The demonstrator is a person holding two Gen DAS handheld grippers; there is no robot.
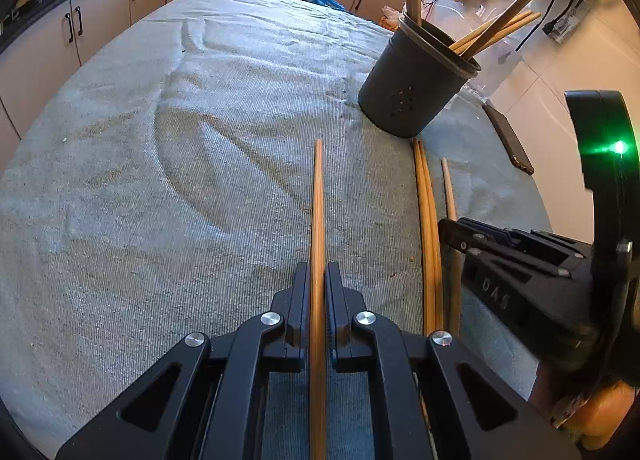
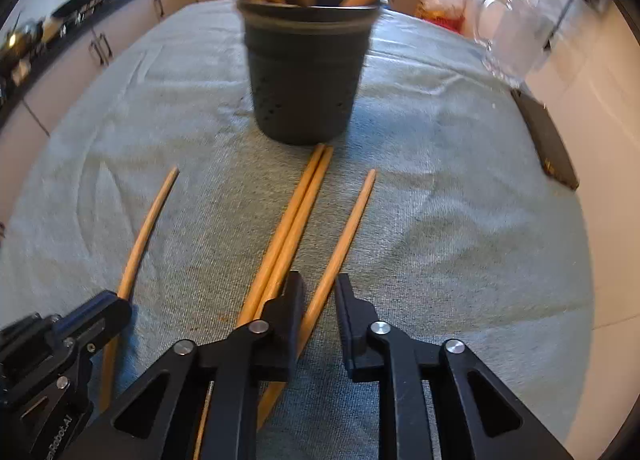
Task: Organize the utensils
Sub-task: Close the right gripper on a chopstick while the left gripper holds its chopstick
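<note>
Nearest the left wrist camera, the left gripper (image 1: 319, 272) is closed tight on one wooden chopstick (image 1: 318, 196), which points far toward the dark utensil holder (image 1: 412, 84).

The right gripper (image 2: 318, 288) is a little open and grips nothing; a single chopstick (image 2: 352, 216) lies between its fingers on the grey-green cloth (image 2: 460, 220). Just left of it rests a pair of chopsticks (image 2: 298, 216), its far tips almost at the holder's base.

Several chopsticks already stand in the holder; the blur hides their exact number. So the task seems partly done: four chopsticks are still outside.
</note>
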